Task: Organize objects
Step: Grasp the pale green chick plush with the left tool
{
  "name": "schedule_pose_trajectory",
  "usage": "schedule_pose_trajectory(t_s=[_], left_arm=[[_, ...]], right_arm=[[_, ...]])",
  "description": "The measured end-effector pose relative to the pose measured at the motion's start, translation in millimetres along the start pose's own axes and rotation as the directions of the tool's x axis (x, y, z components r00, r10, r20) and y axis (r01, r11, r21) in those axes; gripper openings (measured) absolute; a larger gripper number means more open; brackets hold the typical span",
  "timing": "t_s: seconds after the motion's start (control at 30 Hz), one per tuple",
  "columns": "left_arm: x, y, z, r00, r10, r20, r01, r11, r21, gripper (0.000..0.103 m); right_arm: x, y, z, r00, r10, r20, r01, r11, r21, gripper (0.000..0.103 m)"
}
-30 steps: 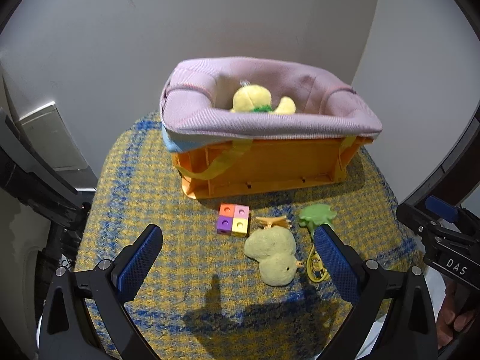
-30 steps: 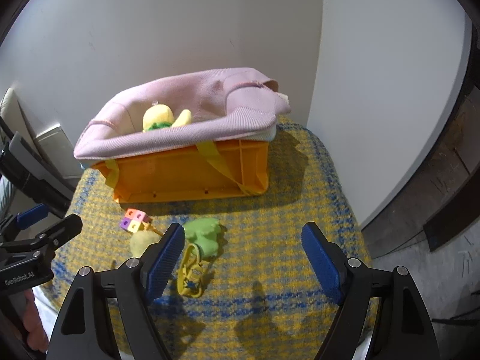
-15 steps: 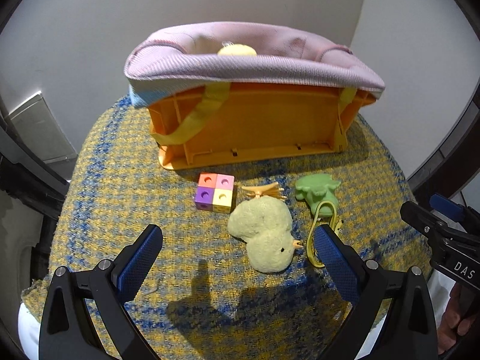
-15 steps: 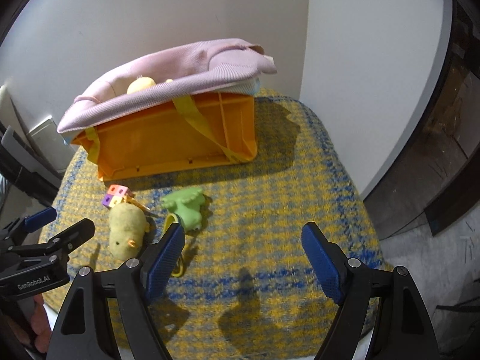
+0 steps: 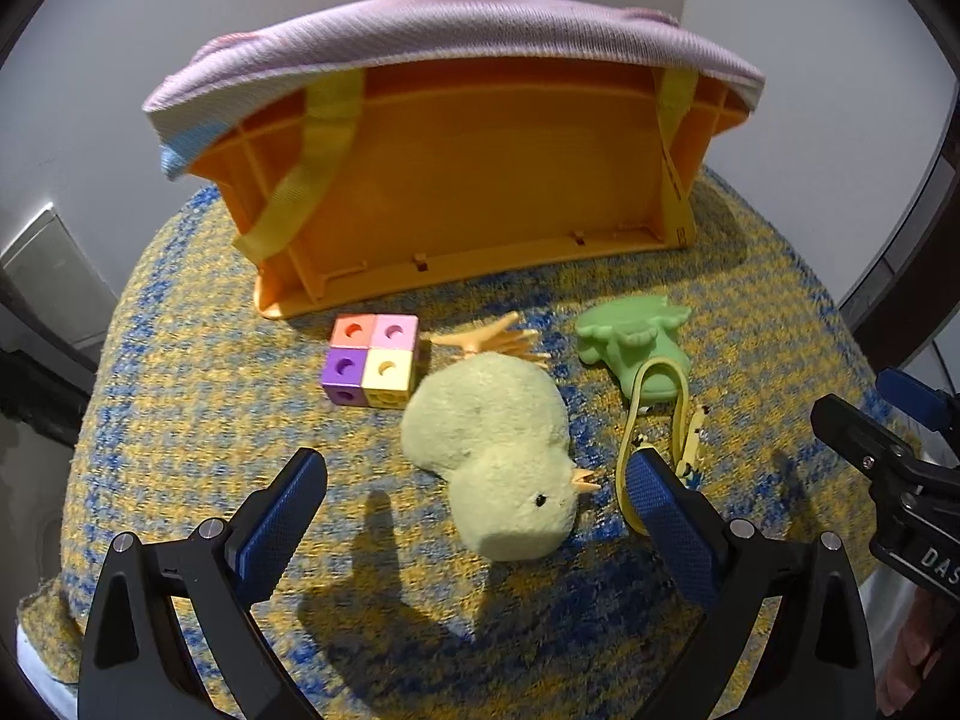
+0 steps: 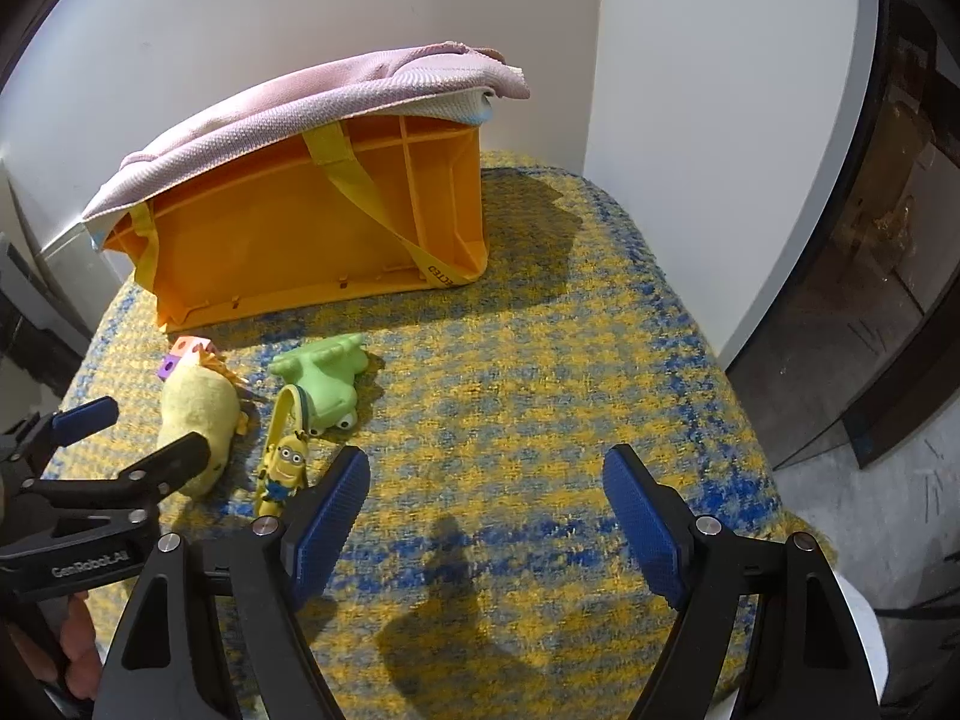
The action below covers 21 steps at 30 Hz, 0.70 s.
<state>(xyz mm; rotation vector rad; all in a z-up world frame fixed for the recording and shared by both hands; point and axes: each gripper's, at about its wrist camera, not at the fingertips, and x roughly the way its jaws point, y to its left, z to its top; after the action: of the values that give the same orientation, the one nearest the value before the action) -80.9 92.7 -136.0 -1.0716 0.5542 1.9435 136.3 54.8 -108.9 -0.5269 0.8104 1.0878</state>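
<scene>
A yellow plush chick (image 5: pixel 498 450) lies on the yellow-blue woven surface (image 5: pixel 180 420). My left gripper (image 5: pixel 474 498) is open, low over the chick, its fingers on either side. Behind the chick are a four-colour cube block (image 5: pixel 371 358), a green rubber toy (image 5: pixel 636 348) and a yellow minion keychain (image 5: pixel 666 420). An orange crate (image 5: pixel 474 180) lined with pink cloth (image 5: pixel 450 30) stands at the back. My right gripper (image 6: pixel 483 507) is open and empty over bare surface, right of the keychain (image 6: pixel 285 459), green toy (image 6: pixel 321 375) and chick (image 6: pixel 195 414).
White walls stand close behind the crate (image 6: pixel 312 234). The surface drops off at its right edge (image 6: pixel 750 420) to a dark floor. My left gripper's body (image 6: pixel 90 510) shows at the lower left of the right wrist view.
Both grippers have moved down and forward toward the toys. The left one has come close over the chick; the crate's inside has gone out of sight.
</scene>
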Motion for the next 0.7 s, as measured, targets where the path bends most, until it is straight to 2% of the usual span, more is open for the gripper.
schedule_pose_trajectory(t_s=[0.27, 0.33, 0.4, 0.57, 0.63, 0.67, 0.7], left_arm=[[14.7, -7.2, -4.5, 1.000, -0.003, -0.025, 0.004, 1.000, 0.015, 0.092], [17.3, -7.5, -4.9, 0.999, -0.009, -0.031, 0.009, 1.000, 0.016, 0.085], [20.8, -6.5, -5.0, 0.999, -0.017, -0.041, 0.017, 1.000, 0.014, 0.072], [23.2, -0.2, -6.4, 0.999, -0.015, -0.043, 0.014, 1.000, -0.008, 0.058], [22.0, 1.7, -6.6, 0.999, -0.019, -0.038, 0.019, 1.000, -0.010, 0.056], [21.1, 1.8, -6.8, 0.999, -0.020, -0.034, 0.019, 1.000, -0.008, 0.052], [19.6, 1.2, -7.2, 0.999, -0.027, -0.030, 0.027, 1.000, -0.003, 0.042]], right_arm=[[6.4, -2.0, -3.8, 1.000, 0.029, -0.003, -0.029, 1.000, 0.010, 0.080], [7.7, -1.8, -4.4, 0.999, 0.037, -0.005, -0.037, 0.999, 0.010, 0.080], [9.2, -2.2, -5.2, 0.999, 0.042, -0.008, -0.042, 0.999, 0.009, 0.080], [12.0, -3.9, -4.8, 0.999, 0.046, -0.011, -0.046, 0.999, 0.013, 0.080], [11.1, -3.8, -5.1, 0.999, 0.048, -0.012, -0.048, 0.999, 0.012, 0.080], [10.6, -3.7, -5.1, 0.999, 0.048, -0.012, -0.048, 0.999, 0.011, 0.080], [10.5, -4.0, -5.7, 0.999, 0.049, -0.012, -0.048, 0.999, 0.010, 0.080]])
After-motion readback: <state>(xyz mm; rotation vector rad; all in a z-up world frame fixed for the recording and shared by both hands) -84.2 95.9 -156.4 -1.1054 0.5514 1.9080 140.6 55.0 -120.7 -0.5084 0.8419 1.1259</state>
